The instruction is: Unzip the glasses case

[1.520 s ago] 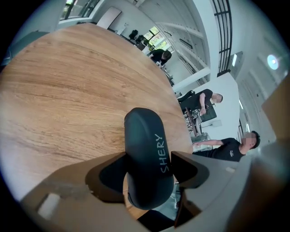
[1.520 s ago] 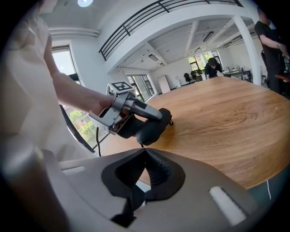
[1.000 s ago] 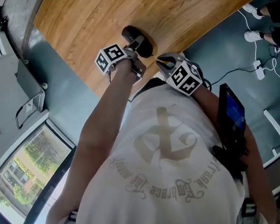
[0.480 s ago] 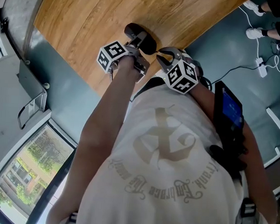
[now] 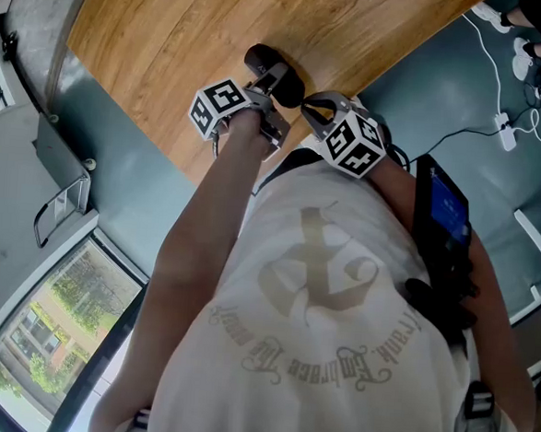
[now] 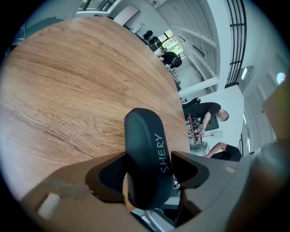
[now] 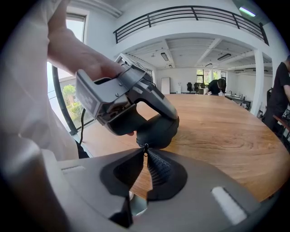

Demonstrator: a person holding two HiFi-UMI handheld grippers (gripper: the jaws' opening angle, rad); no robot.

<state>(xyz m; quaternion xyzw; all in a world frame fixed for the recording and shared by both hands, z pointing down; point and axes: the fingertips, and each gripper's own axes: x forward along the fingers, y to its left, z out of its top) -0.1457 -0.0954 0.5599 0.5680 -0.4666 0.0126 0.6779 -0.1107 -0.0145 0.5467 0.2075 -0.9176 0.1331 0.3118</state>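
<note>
Right now my right gripper (image 7: 145, 154) is pinched shut on the zipper pull (image 7: 145, 148), just ahead of its tips at the near end of the glasses case (image 7: 158, 131). Beyond, my left gripper (image 6: 148, 168) clamps the case, jaws wide. Next, I'd draw the pull steadily along the seam.

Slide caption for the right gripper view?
Right gripper pinches the zip pull of the case held by the left gripper.

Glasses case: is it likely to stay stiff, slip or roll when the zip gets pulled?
Probably stiff: the case shows no dent clamped in the left claw. Its smooth, curved skin could slip or twist there once the right claw, pinching the zip pull, tugs. Set down, it might rock.
</note>
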